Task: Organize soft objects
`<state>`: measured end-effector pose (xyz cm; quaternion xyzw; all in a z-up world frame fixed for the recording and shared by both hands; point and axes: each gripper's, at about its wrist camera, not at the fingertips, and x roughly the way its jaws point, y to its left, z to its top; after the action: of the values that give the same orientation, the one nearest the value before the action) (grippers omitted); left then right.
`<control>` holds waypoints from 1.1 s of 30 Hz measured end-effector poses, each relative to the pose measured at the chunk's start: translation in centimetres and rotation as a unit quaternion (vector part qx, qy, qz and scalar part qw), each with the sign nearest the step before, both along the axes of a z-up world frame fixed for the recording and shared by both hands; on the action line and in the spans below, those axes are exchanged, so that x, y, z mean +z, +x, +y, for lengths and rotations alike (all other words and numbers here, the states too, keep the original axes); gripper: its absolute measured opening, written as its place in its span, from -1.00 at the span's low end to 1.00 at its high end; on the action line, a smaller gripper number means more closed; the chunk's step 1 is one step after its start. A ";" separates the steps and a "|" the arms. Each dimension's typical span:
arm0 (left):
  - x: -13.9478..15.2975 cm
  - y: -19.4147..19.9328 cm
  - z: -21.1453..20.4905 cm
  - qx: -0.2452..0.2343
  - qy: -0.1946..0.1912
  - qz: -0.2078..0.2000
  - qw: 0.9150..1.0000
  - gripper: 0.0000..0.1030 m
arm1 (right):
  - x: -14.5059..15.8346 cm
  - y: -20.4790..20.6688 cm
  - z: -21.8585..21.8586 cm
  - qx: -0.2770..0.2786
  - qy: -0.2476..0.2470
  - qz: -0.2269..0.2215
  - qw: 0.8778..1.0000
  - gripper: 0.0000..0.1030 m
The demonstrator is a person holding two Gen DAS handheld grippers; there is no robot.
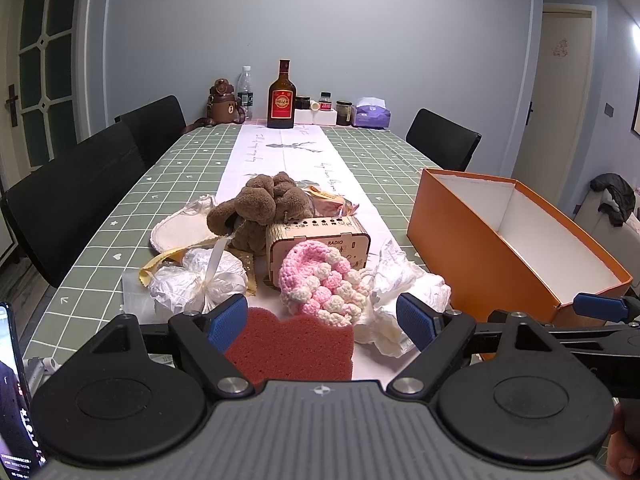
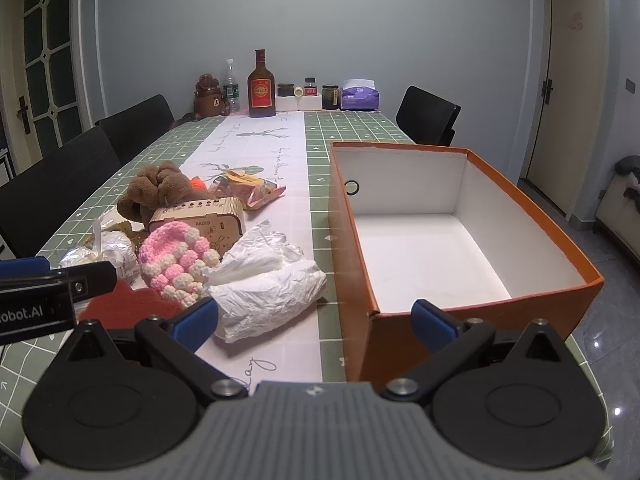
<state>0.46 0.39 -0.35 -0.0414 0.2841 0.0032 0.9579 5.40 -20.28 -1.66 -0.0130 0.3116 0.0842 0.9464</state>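
Observation:
A pile of soft things lies on the table: a red sponge (image 1: 292, 346), a pink and cream crochet piece (image 1: 320, 280), a brown plush toy (image 1: 260, 208), a crumpled white bag (image 1: 404, 292) and a white wrapped bundle (image 1: 200, 280). My left gripper (image 1: 322, 320) is open just above the near table edge, with the sponge between its fingers, untouched. My right gripper (image 2: 316, 320) is open and empty in front of the open orange box (image 2: 460, 240), whose white inside is bare. The sponge (image 2: 128, 302), crochet piece (image 2: 180, 264) and white bag (image 2: 268, 284) show left of it.
A wooden radio box (image 1: 320, 240) stands in the pile, with a snack packet (image 2: 252, 190) behind. Bottles, jars, a bear flask (image 1: 222, 104) and a tissue pack (image 1: 372, 114) line the far edge. Black chairs (image 1: 68, 200) flank the table. A phone (image 1: 16, 392) is at left.

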 end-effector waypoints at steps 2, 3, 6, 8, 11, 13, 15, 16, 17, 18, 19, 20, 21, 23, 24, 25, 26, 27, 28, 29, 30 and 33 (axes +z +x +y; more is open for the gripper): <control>0.0 0.0 0.0 0.000 -0.001 0.000 1.000 0.91 | 0.0 -0.1 0.0 0.000 0.000 0.000 1.000 0.95; 0.0 0.0 0.0 0.000 -0.001 0.001 1.000 0.91 | 0.0 -0.1 0.0 0.000 0.000 0.000 1.000 0.95; 0.0 0.0 0.1 0.000 -0.002 0.001 1.000 0.91 | 0.0 -0.1 0.0 0.000 0.001 -0.001 1.000 0.95; -0.1 0.0 0.2 -0.002 -0.005 0.002 1.000 0.91 | 0.0 -0.1 0.0 -0.001 0.003 -0.002 1.000 0.95; -0.3 -0.1 0.8 -0.008 -0.013 -0.001 1.000 0.83 | 0.0 -0.3 0.0 -0.001 0.011 -0.011 1.000 0.95; -0.4 -0.1 1.4 -0.012 -0.023 -0.007 1.000 0.73 | 0.0 -0.5 0.0 0.004 0.014 -0.024 1.000 0.95; -0.6 -0.2 1.9 -0.018 -0.026 -0.011 0.999 0.61 | 0.0 -0.8 0.2 0.016 0.013 -0.037 0.999 0.95; -0.7 -0.2 2.0 -0.020 -0.026 -0.011 0.999 0.48 | 0.0 -0.8 0.4 0.022 0.008 -0.041 0.999 0.95; -0.8 -0.2 2.2 -0.022 -0.027 -0.010 0.999 0.44 | 0.0 -0.8 0.8 0.030 0.000 -0.045 0.999 0.95; -1.0 -0.1 2.4 -0.027 -0.030 -0.005 0.999 0.41 | 0.0 -0.9 1.1 0.040 -0.005 -0.050 0.998 0.95; -1.2 0.0 2.6 -0.035 -0.037 0.001 0.999 0.38 | 0.0 -1.0 1.4 0.052 -0.010 -0.057 0.997 0.94; -1.5 0.1 2.9 -0.042 -0.047 0.006 0.998 0.35 | 0.0 -1.2 1.7 0.063 -0.013 -0.064 0.996 0.90; -1.7 0.2 3.1 -0.048 -0.054 0.011 0.997 0.30 | 0.0 -1.3 2.1 0.076 -0.016 -0.070 0.994 0.80; -2.3 0.4 3.5 -0.049 -0.059 0.019 0.997 0.26 | -0.1 -1.4 2.9 0.102 -0.023 -0.074 0.992 0.69; -2.6 0.5 3.8 -0.042 -0.061 0.024 0.997 0.26 | -0.3 -1.4 3.3 0.114 -0.024 -0.074 0.990 0.57; -2.8 0.7 4.0 -0.033 -0.064 0.031 0.997 0.26 | -0.5 -1.2 3.6 0.125 -0.024 -0.072 0.989 0.51; -3.1 0.9 4.3 -0.023 -0.069 0.039 0.997 0.26 | -0.7 -1.0 4.0 0.137 -0.025 -0.068 0.988 0.40; -3.4 1.1 4.5 -0.012 -0.074 0.047 0.996 0.30 | -1.0 -0.7 4.3 0.147 -0.025 -0.065 0.987 0.29; -3.6 1.4 4.9 -0.002 -0.077 0.056 0.995 0.39 | -1.3 -0.3 4.7 0.154 -0.027 -0.061 0.986 0.23; -3.9 1.5 5.1 0.008 -0.080 0.063 0.995 0.45 | -1.6 0.1 5.0 0.161 -0.031 -0.057 0.985 0.14; -4.2 1.7 5.4 0.018 -0.084 0.069 0.994 0.55 | -1.8 0.6 5.4 0.166 -0.033 -0.054 0.984 0.14; -5.1 2.2 6.6 0.052 -0.103 0.095 0.989 0.62 | -2.3 2.1 6.2 0.176 -0.038 -0.048 0.982 0.14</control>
<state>2.67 6.98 -5.45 -0.1537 0.3705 0.0273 0.9156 7.46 -14.11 -4.00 -0.1079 0.2615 0.2373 0.9293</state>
